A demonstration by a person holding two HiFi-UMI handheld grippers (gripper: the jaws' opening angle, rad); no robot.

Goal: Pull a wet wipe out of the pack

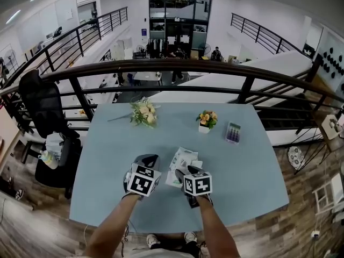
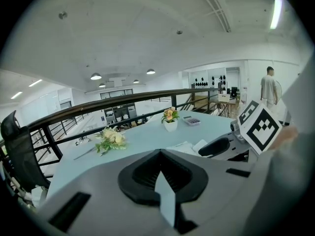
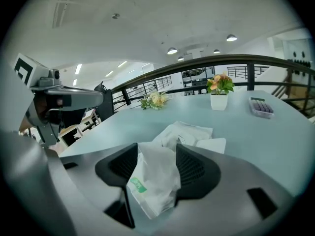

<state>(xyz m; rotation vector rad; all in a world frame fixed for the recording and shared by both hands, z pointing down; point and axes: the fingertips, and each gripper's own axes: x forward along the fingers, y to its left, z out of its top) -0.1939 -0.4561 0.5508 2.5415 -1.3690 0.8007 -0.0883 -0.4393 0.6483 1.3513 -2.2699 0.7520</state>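
The white wet wipe pack [image 1: 181,164] lies near the middle of the light blue table [image 1: 107,160], its lid flap [image 3: 211,145] folded out. My right gripper [image 1: 180,174] is at the pack's near end. In the right gripper view it [image 3: 156,149] is shut on a crinkled white part of the pack [image 3: 152,181] that carries a green mark. My left gripper [image 1: 149,159] hovers just left of the pack. In its own view it [image 2: 160,154] is shut with nothing in it, and the pack [image 2: 183,146] shows beyond to the right.
A loose bouquet [image 1: 144,113] lies at the table's back left. A small potted flower [image 1: 206,120] and a flat purple-and-white box [image 1: 233,132] stand at the back right. A dark railing [image 1: 172,66] runs behind the table, and a black chair [image 1: 45,117] stands to its left.
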